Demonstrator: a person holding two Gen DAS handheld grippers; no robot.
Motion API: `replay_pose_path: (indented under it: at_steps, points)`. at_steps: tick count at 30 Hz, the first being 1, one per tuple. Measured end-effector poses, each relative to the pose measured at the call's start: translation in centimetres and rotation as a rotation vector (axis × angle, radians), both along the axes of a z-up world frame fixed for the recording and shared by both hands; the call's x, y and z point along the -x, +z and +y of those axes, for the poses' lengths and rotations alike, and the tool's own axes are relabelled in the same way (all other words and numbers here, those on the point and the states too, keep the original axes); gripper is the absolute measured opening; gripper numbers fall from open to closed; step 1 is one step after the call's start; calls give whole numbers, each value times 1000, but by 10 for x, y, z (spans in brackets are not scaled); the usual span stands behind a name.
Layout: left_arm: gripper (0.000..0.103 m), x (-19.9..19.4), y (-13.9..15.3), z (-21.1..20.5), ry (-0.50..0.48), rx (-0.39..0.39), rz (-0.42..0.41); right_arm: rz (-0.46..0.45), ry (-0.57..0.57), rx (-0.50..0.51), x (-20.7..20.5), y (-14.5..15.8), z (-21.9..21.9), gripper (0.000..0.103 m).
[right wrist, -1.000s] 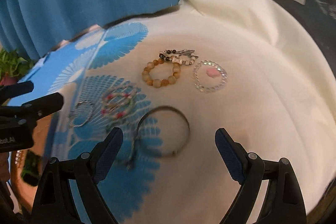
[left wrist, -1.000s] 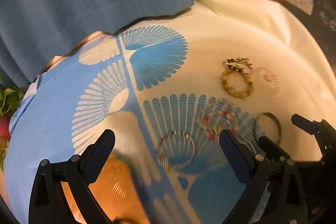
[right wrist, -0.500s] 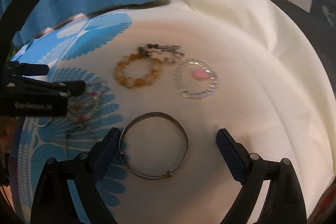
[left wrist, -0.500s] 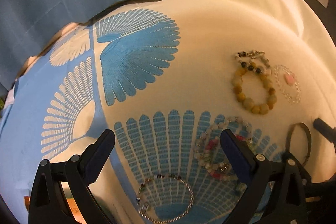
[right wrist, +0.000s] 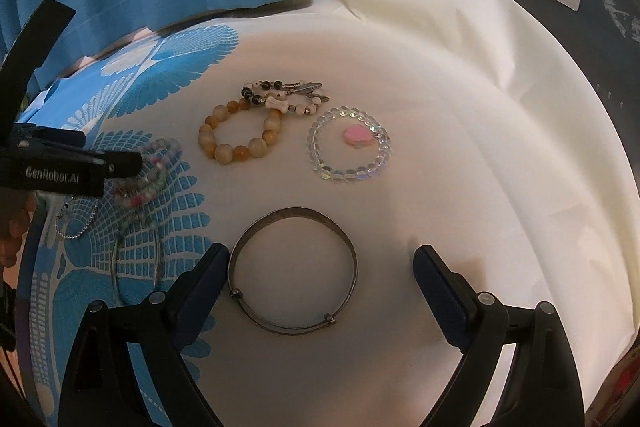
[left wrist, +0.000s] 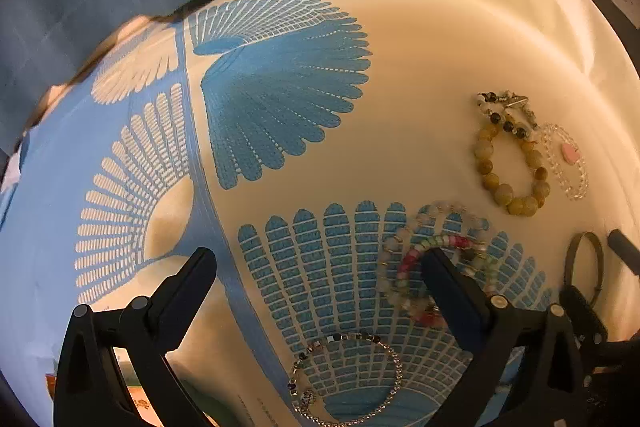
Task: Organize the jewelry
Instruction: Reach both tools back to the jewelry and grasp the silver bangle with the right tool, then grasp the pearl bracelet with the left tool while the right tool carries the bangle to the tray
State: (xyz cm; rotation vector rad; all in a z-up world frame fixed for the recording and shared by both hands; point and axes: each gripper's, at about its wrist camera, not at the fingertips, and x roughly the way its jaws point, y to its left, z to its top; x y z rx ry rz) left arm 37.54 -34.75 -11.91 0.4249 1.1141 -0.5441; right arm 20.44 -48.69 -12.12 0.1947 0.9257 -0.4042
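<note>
- You're lining up pickups: your right gripper (right wrist: 320, 267), jaws wide and empty, frames the metal bangle (right wrist: 294, 273).
- Your left gripper (left wrist: 320, 267) hangs open over the thin chain bracelet (left wrist: 348, 379); next, lower and close.

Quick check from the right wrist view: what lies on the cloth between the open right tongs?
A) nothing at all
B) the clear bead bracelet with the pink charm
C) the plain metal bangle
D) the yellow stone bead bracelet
C: the metal bangle lies flat between the right tongs, near the left finger; the clear bracelet and the yellow bracelet lie farther off.
</note>
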Motion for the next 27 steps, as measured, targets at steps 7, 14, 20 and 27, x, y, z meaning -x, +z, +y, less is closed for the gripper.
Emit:
replay_pose_path:
  at_steps: [7,14,20,27]
  points:
    - [102,0,14,-12,-28,36,-20,-2,1,1,-1,0,1,93]
    - [85,-11,8,-14,-12,46,8,-2,6,0,0,0,0,94]
    - [25,7,9,-19,-123,51,22,2,-4,1,-3,0,-2,94]
    - [3,21,15,-20,-165,56,33,-12,43,26,-2,6,3,62]
